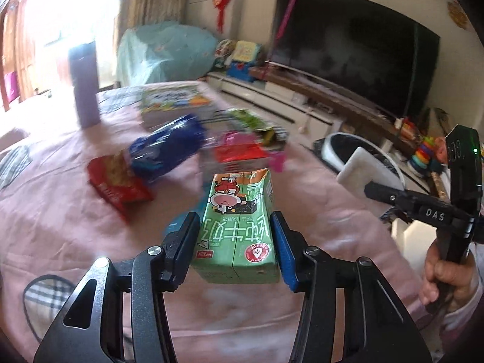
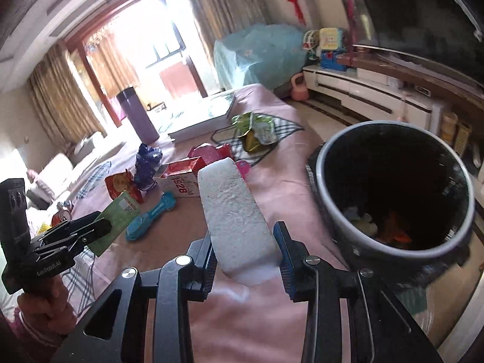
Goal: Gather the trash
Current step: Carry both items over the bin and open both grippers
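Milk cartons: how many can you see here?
2. A green milk carton sits clamped in the left gripper. A red-and-white carton lies on the pink tablecloth among the wrappers. More could be hidden inside the bin.

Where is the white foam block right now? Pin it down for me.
The white foam block is clamped in the right gripper, held above the pink tablecloth just left of the trash bin; the left wrist view shows it at right.
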Motion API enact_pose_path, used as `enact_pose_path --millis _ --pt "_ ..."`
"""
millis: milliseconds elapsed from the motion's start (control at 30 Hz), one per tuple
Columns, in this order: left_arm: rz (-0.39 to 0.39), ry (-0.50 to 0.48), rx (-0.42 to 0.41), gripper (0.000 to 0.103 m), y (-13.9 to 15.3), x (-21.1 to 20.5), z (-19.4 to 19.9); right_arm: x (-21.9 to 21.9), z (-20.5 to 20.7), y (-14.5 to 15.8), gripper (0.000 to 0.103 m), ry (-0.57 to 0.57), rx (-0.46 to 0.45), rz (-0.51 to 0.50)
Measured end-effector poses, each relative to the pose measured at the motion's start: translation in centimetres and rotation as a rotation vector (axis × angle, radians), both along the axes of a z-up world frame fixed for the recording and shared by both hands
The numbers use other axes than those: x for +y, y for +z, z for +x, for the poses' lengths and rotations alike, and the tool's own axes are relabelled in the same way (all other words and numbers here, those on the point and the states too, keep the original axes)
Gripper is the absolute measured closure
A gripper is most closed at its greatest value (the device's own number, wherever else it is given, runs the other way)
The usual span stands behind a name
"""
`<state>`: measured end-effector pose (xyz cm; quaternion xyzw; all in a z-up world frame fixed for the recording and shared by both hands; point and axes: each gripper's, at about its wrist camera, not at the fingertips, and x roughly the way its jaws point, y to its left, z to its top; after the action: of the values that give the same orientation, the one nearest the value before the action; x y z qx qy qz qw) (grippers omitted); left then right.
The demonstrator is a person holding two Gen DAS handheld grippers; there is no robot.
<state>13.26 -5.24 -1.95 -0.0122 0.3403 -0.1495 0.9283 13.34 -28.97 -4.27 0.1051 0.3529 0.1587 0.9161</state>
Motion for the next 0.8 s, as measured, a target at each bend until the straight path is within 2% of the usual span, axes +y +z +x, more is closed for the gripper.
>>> enact_pose_path --millis 400,800 --pt "0.015 -0.182 -0.031 0.056 1.1 -9.6 -0.3 -6.3 -2.1 1.2 0.067 -0.151 -0.026 -0.003" --pt "0.020 -0.263 -0.039 0.056 2.0 -15.8 2.6 -11.0 -0.9 1.3 0.067 -0.242 0.001 -0.011"
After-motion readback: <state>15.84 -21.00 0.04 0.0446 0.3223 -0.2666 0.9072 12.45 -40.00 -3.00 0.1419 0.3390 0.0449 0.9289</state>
